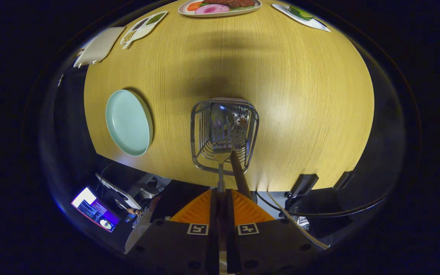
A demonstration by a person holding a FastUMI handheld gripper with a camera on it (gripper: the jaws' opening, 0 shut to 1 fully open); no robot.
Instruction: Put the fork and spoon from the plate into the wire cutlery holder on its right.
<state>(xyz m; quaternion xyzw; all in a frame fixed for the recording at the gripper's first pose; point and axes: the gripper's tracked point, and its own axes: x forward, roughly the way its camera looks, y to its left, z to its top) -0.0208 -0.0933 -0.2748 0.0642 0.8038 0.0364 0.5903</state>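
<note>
1. Gripper view: looking down over a round wooden table [300, 95] from above its near edge.
2. Gripper [222, 193] with fingers drawn close together, clamped on the thin metal handle of a spoon [221, 131].
3. Spoon bowl hanging down inside the wire cutlery holder [224, 133], just ahead of the fingertips, handle rising out over the holder's near rim.
4. Brown-handled utensil [239, 173] leaning in the holder beside the spoon, its handle slanting toward the fingers; cannot tell whether a fork, head hidden among the wires.
5. Holder standing upright on the table, perforated metal panel at its far side.
6. Pale green plate [128, 122] lying to the holder's left, well apart from it, nothing on it.
7. Far side of the table: a dish of food [220, 7], a divided dish [143, 26] with small portions, a white board [99, 47], and another small dish [302, 16] with green pieces.
8. Lit screen [96, 210] below the table's near edge, left of the fingers.
</note>
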